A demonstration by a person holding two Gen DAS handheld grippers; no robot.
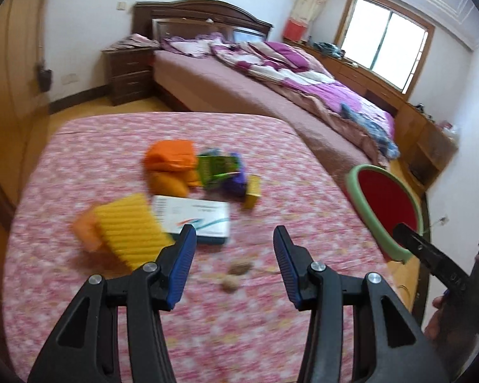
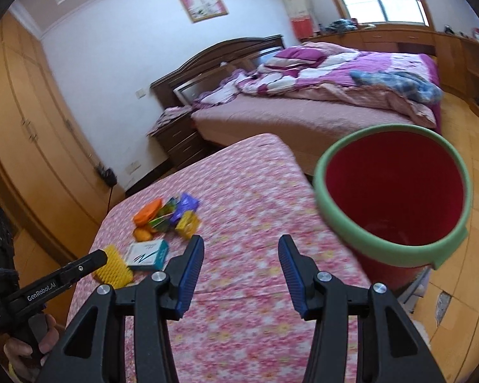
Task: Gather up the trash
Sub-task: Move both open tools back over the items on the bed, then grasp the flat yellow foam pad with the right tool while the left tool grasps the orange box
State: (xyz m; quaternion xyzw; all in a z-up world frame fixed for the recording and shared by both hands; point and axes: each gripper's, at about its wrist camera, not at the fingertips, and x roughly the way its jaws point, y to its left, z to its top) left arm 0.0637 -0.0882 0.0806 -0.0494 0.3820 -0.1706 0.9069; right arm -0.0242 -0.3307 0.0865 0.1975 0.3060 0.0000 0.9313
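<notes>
Nearby, scattered trash beside red bin on table

Floral cloth table cover; smooth plastic bin, perhaps matt; ribbed yellow pad

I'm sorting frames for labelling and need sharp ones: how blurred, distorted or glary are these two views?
Left wrist view: motion blur smears the trash pile and the white box; the left gripper stays sharp; the window is blown out. Right wrist view: milder blur, the red bin soft-edged, fisheye bending walls and the bed.
</notes>
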